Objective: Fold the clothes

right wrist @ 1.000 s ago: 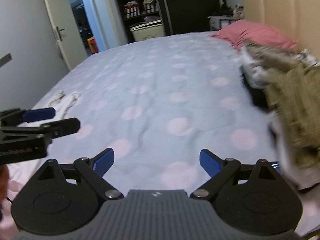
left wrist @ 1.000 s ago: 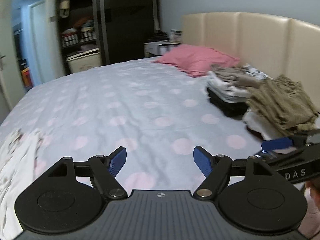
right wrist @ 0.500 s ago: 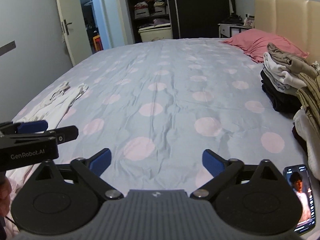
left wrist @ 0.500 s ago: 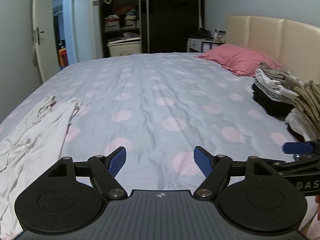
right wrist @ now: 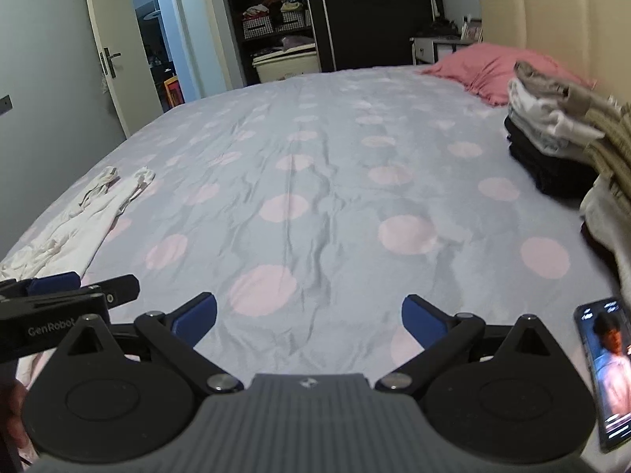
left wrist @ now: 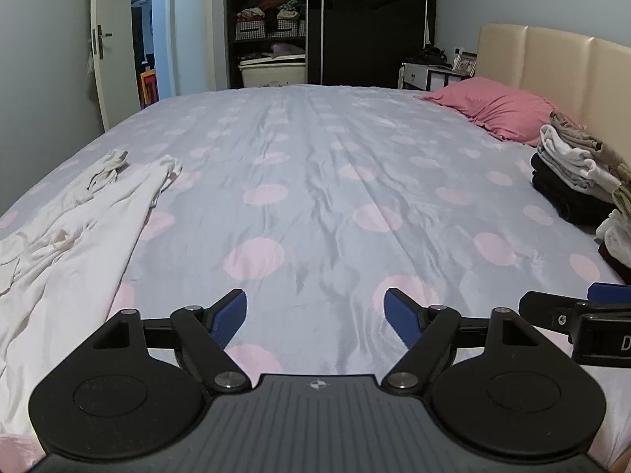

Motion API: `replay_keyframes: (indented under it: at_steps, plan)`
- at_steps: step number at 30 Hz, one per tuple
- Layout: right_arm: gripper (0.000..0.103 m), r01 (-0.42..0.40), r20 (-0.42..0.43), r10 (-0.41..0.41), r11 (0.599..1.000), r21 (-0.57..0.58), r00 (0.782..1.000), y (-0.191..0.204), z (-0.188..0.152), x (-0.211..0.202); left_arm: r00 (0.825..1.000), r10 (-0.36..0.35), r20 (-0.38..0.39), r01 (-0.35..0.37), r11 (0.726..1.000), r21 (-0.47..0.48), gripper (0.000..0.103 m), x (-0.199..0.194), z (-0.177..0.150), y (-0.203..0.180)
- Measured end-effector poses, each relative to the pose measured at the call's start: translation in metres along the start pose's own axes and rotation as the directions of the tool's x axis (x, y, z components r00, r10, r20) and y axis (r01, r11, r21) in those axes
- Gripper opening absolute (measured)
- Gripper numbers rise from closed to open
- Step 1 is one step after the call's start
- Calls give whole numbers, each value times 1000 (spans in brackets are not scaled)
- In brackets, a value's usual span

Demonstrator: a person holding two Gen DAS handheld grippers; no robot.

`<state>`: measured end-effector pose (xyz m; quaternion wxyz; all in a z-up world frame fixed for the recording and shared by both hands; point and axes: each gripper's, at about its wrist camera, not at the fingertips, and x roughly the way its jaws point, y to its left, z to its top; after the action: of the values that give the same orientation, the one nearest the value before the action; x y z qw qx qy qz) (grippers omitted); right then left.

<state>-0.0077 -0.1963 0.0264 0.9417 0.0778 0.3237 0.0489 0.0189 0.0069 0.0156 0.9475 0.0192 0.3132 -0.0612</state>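
From the left wrist camera, the left gripper [left wrist: 315, 317] hangs low over a bed [left wrist: 315, 181] spread with a grey sheet dotted in pink, its blue-padded fingers [left wrist: 228, 317] set wide apart and holding nothing. A white garment [left wrist: 79, 232] lies unfolded and rumpled on the left part of the bed, stretching from near the gripper toward the far edge, apart from both fingers. At the right edge sits a stack of folded clothes [left wrist: 572, 169] (dark pieces beneath, pale and tan ones above), with a pink pillow [left wrist: 493, 106] just beyond it against a beige headboard [left wrist: 552, 63]. Part of the right gripper [left wrist: 575, 315] pokes in at the lower right.

From the right wrist camera, the right gripper [right wrist: 309, 321] likewise hovers over bare sheet, its jaws spread wide and empty. The garment [right wrist: 86, 213] lies at the far left, well apart from it, with the left gripper [right wrist: 67, 295] showing side-on just in front of the cloth. The clothes [right wrist: 552, 138] rise at the right, slightly blurred, the pillow [right wrist: 485, 71] behind them. A phone [right wrist: 607, 378] with a lit screen lies on the bed at the lower right, just beside the gripper's right finger mount. An open door [right wrist: 106, 47] and dark wardrobe shelves [right wrist: 284, 27] stand beyond the bed.
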Motion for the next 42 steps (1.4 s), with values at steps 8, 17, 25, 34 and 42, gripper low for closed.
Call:
replay_keyframes:
  at_steps: [8, 17, 25, 34, 42]
  plan:
    - [102, 2, -3, -2, 999, 40, 1000, -2, -10, 6, 1000, 23, 5, -23, 999, -26, 88, 1, 0, 6]
    - [102, -35, 16, 36, 998, -45, 999, 14, -14, 2, 998, 43, -40, -44, 999, -29, 88, 7, -5, 7]
    - [102, -33, 15, 34, 998, -56, 999, 18, -12, 0, 997, 51, -65, -54, 997, -60, 88, 6, -5, 7]
    - [102, -28, 28, 29, 999, -45, 999, 18, -9, -3, 996, 49, -76, -54, 996, -74, 88, 4, -4, 9]
    - [102, -40, 42, 43, 998, -58, 998, 22, -9, -5, 996, 47, -79, -53, 996, -74, 88, 3, -4, 10]
